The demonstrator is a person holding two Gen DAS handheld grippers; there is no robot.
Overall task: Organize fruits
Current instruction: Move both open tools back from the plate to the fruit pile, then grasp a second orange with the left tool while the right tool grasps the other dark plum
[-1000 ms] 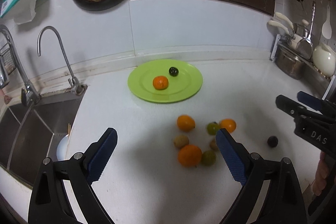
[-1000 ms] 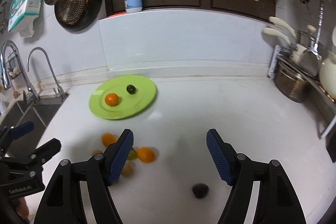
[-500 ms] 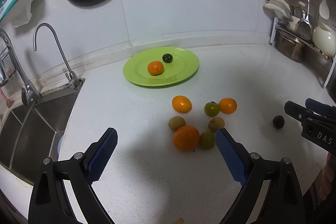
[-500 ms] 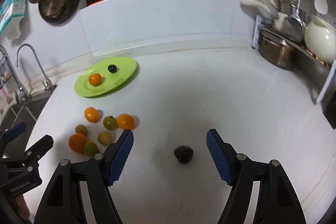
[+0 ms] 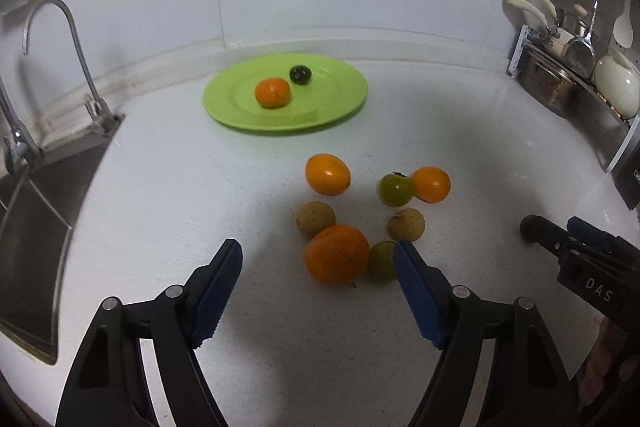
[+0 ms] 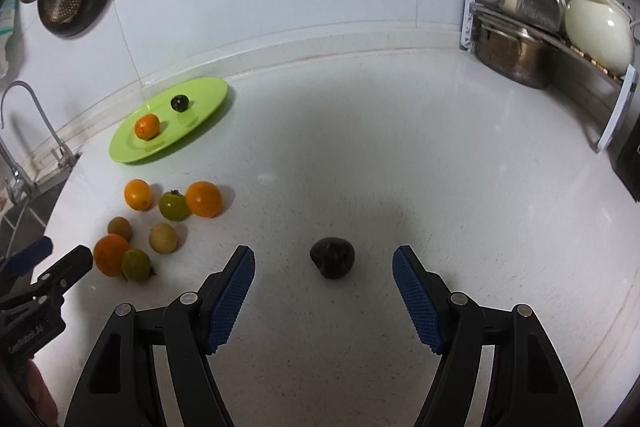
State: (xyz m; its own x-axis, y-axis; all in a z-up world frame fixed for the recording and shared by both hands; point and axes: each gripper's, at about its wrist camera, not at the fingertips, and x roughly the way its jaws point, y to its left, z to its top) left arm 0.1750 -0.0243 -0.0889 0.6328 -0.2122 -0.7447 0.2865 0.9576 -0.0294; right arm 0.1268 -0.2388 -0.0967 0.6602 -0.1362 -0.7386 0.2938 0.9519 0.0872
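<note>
Fruit lies loose on the desk (image 6: 400, 147), so the right gripper (image 6: 323, 281), jaws apart and empty, brackets the dark fruit (image 6: 332, 257) while the left gripper (image 5: 318, 269), jaws closing on nothing, nears the big orange (image 5: 337, 254).

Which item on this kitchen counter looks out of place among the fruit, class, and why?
The dark fruit lies alone on the counter, apart from the loose cluster of orange, green and brownish fruit. It sits ahead of the right gripper, whose jaws stand apart. Another dark one is already on the green plate.

Lime-green plate (image 5: 344, 99), ribbed blue fingers (image 6: 234, 293)
</note>
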